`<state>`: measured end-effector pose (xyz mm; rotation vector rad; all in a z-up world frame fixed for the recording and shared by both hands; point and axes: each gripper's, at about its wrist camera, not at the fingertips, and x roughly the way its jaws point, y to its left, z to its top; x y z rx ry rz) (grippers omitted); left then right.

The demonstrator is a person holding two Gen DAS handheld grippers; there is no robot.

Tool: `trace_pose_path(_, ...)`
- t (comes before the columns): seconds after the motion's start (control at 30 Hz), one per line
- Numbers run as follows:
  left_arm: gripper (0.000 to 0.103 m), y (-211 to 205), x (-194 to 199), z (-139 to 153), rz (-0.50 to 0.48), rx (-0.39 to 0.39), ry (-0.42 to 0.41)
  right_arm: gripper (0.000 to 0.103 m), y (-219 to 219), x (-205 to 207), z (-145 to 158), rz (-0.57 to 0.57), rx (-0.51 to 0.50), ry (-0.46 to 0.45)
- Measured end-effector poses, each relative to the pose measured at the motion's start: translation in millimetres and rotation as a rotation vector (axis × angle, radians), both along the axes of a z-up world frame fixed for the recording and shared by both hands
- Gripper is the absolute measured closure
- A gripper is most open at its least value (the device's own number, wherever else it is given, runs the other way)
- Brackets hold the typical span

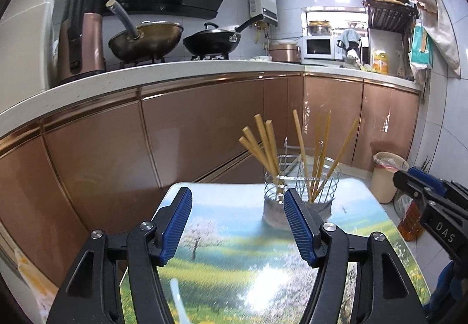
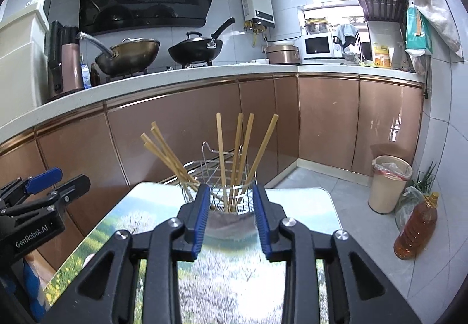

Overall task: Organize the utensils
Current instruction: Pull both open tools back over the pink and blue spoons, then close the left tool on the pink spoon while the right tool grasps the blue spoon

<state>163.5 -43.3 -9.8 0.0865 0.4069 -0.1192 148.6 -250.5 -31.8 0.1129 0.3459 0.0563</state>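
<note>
Chopsticks (image 2: pixel 234 154) are standing sorted in the wire holder (image 2: pixel 219 192) mid-frame; I'm hovering both tools, left (image 1: pixel 238 224) and right (image 2: pixel 231 221), open and empty.

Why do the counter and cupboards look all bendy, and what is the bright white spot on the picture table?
Both views use a fisheye lens, which curves the counter. In the left wrist view, the white spot on the table is lamp glare, and the tabletop near the left tool looks smeared. In the right wrist view, the chopsticks look sharper.

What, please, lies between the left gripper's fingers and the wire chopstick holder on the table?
Only bare tabletop: in the left wrist view, nothing sits between the open left gripper and the wire chopstick holder.
</note>
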Motion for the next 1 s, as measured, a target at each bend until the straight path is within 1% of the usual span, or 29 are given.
trace_pose_path(0.13,0.039,12,-9,-2,0.024,0.014,0.013,0.069,3,-11,-1,0.010,0.005,0.013)
trace_pose_path(0.23,0.039,26,-16,-5,0.043,0.016,0.033,0.068,12,-15,-2,0.043,0.002,0.044)
trace_pose_path(0.3,0.039,39,-18,-9,0.051,0.009,0.061,0.068,20,-15,-4,0.082,-0.002,0.074)
trace_pose_path(0.33,0.039,49,-18,-11,0.059,0.007,0.083,0.068,27,-13,-7,0.116,-0.003,0.104)
trace_pose_path(0.53,0.039,106,-14,-18,0.159,0.012,0.160,0.068,65,-1,-21,0.248,-0.021,0.201)
trace_pose_path(0.63,0.039,133,-10,-29,0.193,0.011,0.218,0.068,88,8,-30,0.325,-0.027,0.262)
trace_pose_path(0.7,0.039,146,-5,-42,0.193,0.003,0.280,0.068,104,16,-38,0.375,-0.031,0.304)
trace_pose_path(0.73,0.039,153,0,-50,0.185,-0.008,0.326,0.068,117,24,-45,0.422,-0.025,0.350)
trace_pose_path(0.8,0.039,163,8,-68,0.167,-0.036,0.416,0.068,134,35,-56,0.476,-0.018,0.405)
trace_pose_path(0.9,0.044,173,23,-92,0.133,-0.067,0.522,0.068,165,54,-79,0.569,-0.027,0.513)
trace_pose_path(1.0,0.044,181,38,-114,0.088,-0.122,0.631,0.068,187,68,-98,0.637,-0.035,0.602)
